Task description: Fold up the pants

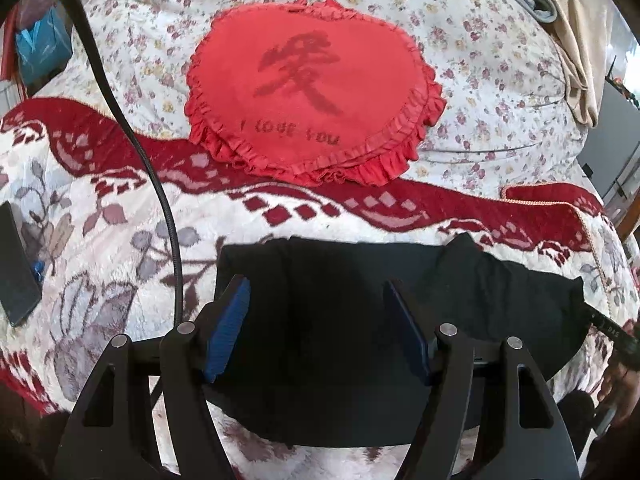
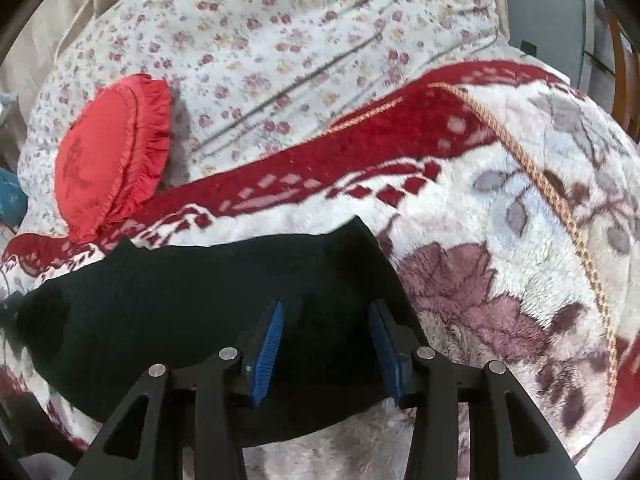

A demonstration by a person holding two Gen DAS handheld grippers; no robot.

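The black pants (image 1: 340,320) lie folded in a flat bundle on the red and white fleece blanket (image 1: 100,240). My left gripper (image 1: 316,292) is open above the bundle's left half, its blue pads apart and holding nothing. In the right wrist view the pants (image 2: 180,312) spread left of centre. My right gripper (image 2: 328,312) is open over their right end, empty. Whether the fingers touch the cloth cannot be told.
A red heart-shaped cushion (image 1: 312,92) with frills lies beyond the pants on a floral quilt (image 1: 500,60); it also shows in the right wrist view (image 2: 108,156). A black cable (image 1: 132,128) runs down the left. A dark phone (image 1: 16,272) lies at far left. Beige cloth (image 1: 576,40) hangs at the right.
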